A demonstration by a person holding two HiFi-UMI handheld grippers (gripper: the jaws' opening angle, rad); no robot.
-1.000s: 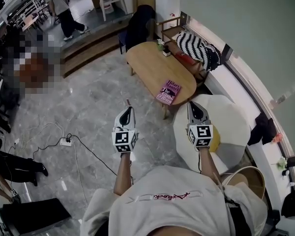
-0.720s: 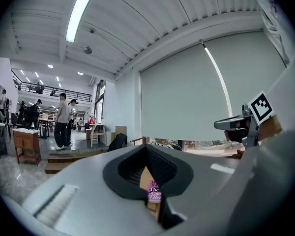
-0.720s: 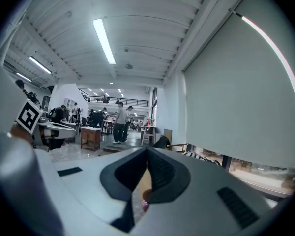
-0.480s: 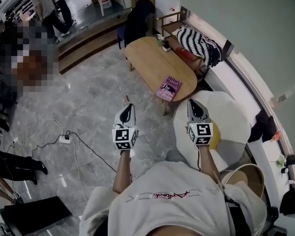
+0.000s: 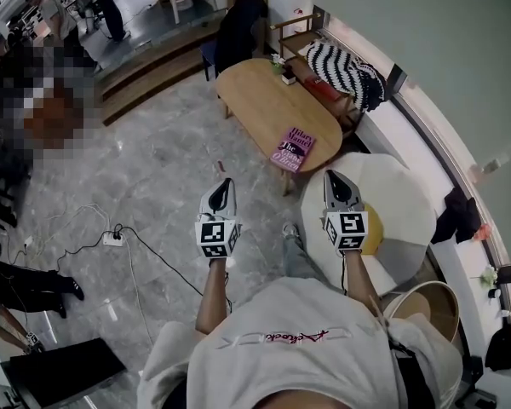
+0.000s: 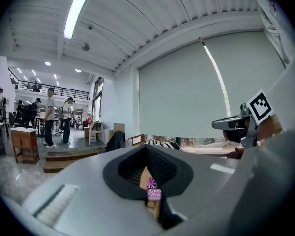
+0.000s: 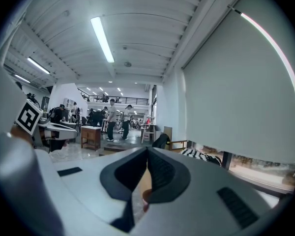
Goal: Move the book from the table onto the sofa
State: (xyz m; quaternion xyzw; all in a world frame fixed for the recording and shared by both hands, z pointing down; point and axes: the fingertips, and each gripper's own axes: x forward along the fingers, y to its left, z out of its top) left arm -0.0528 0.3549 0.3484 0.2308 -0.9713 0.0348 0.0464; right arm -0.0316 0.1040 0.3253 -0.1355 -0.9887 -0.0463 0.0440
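- Open grey floor (image 5: pixel 166 173) runs from the left gripper (image 5: pixel 225 184) to the wooden table (image 5: pixel 264 100).
- The book (image 5: pixel 292 149) lies at the table's near end, open from above.
- A white round seat (image 5: pixel 400 207) under the right gripper (image 5: pixel 332 179) stands between the person and the sofa (image 5: pixel 390 139).
- A striped throw (image 5: pixel 345 73) fills the sofa's far part.
- 1 power strip (image 5: pixel 113 243) and its cable lie on the floor at left, well apart.
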